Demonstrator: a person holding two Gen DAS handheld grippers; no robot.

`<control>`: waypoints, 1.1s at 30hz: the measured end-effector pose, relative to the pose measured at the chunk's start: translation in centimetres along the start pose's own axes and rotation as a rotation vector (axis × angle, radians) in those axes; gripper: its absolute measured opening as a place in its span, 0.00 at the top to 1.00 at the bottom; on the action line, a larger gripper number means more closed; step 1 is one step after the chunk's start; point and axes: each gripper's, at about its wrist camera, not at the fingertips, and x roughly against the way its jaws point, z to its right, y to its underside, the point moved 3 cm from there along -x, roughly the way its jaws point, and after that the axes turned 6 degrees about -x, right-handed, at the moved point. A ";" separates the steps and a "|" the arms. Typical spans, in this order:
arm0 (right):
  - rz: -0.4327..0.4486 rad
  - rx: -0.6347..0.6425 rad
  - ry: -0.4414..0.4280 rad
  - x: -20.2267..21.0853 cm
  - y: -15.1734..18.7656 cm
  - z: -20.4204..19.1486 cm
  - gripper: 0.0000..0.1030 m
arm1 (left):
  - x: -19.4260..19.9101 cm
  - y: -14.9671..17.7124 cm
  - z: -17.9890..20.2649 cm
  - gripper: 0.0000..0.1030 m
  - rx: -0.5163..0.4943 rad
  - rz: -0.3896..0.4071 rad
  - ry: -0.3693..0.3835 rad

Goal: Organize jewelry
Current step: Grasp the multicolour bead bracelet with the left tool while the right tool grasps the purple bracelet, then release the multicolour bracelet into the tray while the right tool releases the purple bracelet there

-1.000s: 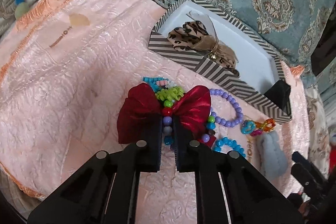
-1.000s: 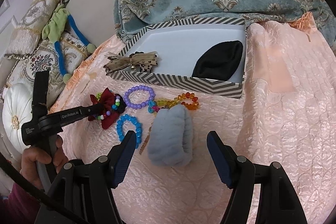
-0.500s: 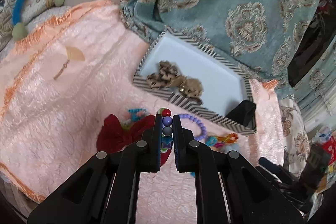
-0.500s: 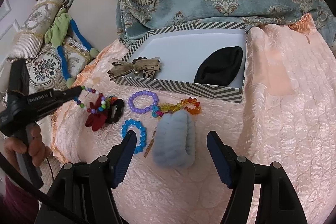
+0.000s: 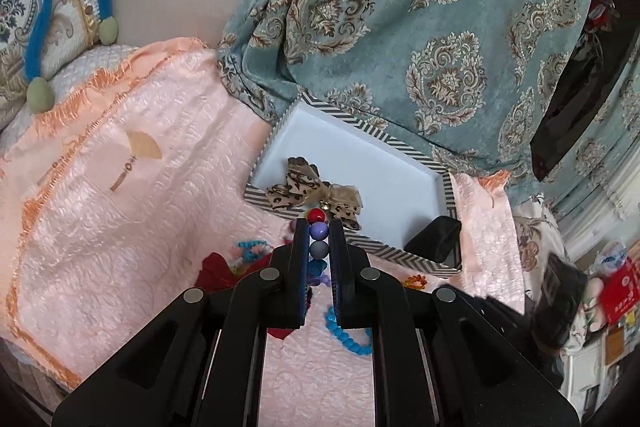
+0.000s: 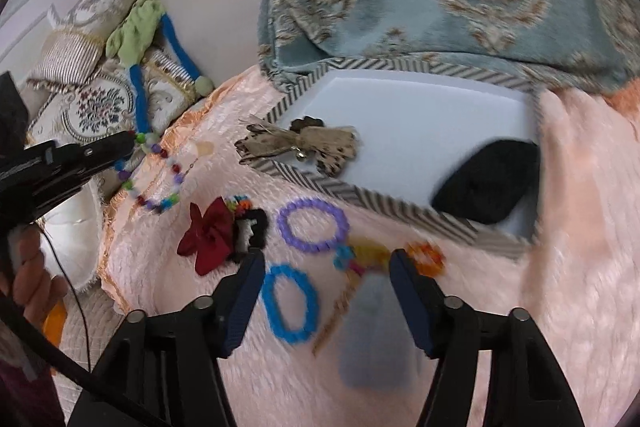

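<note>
My left gripper [image 5: 319, 231] is shut on a strand of mixed-colour beads [image 6: 156, 183]. It holds the strand up in the air, and the loop hangs over the left edge of the pink cloth. My right gripper [image 6: 327, 255] hovers low over the cloth with its jaws closing. A blue bead bracelet [image 6: 290, 303] and a grey fluffy band [image 6: 372, 343] lie between them, and neither pad touches either one. A red bow [image 6: 210, 235], a black scrunchie [image 6: 252, 231] and a purple bracelet [image 6: 312, 229] lie just beyond. The striped tray [image 6: 420, 119] holds a leopard bow [image 6: 304, 143] and a black pouch [image 6: 484, 179].
A pink quilted cloth [image 5: 120, 227] covers the surface, with a fringed edge at the left. A teal patterned drape [image 5: 440, 27] hangs behind the tray. Embroidered cushions [image 6: 100, 99] sit at the far left. A person's hand [image 6: 28, 279] holds the left gripper's handle.
The left gripper rose with the bead strand, pulling it clear of the red bow, which stays on the cloth. The right gripper slid left and forward over the bracelets, its jaws slightly narrower.
</note>
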 end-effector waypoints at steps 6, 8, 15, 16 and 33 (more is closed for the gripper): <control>-0.104 0.084 0.087 -6.0 -1.3 -0.8 0.48 | -0.3 0.2 -1.3 0.92 0.013 -0.004 -0.024; -0.128 0.096 0.120 -7.3 -1.4 -0.5 0.53 | -0.7 0.3 -1.7 0.92 0.016 -0.011 -0.028; -0.161 0.123 0.157 -9.3 -1.4 0.3 0.92 | -1.9 0.8 -2.6 0.92 0.026 -0.035 -0.037; -0.155 0.121 0.148 -8.9 -1.5 0.2 0.92 | -2.0 0.8 -2.6 0.92 0.025 -0.037 -0.040; 0.018 0.141 0.072 0.0 -5.9 -2.0 0.92 | -2.6 -0.9 -1.2 0.92 -0.019 -0.031 -0.083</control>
